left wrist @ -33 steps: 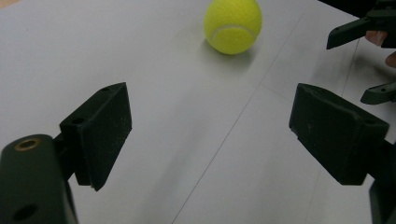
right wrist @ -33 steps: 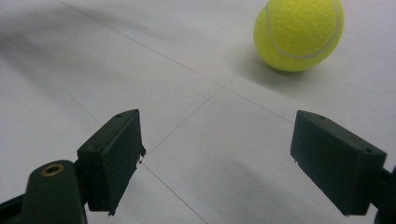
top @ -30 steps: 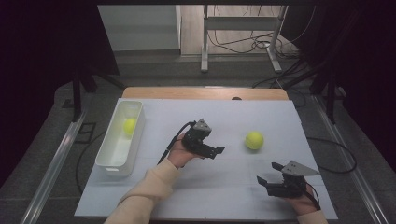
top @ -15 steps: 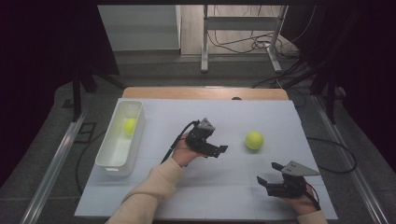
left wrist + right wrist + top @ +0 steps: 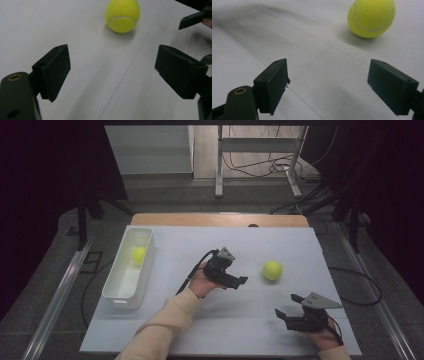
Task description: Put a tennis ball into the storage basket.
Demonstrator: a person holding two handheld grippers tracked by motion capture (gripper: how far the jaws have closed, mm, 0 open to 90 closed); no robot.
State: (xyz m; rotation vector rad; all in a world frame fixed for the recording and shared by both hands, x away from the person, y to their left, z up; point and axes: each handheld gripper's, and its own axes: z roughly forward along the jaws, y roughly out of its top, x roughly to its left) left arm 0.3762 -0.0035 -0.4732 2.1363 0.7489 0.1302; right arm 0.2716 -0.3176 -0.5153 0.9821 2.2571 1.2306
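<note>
A yellow tennis ball lies on the white table, right of centre. My left gripper is just left of it, open, with nothing between its jaws. In the left gripper view the ball sits ahead of the open left gripper, apart from it. My right gripper rests open near the front right edge. In the right gripper view the ball lies ahead and to the right of the open right gripper. A second tennis ball lies inside the white bin.
The long white bin stands along the table's left side. A jaw of the right gripper shows at the top right of the left gripper view. A wooden strip edges the table's far side. Cables lie on the floor beyond.
My left gripper has shifted a little to the right, closer to the loose ball. The right gripper and both balls have stayed put.
</note>
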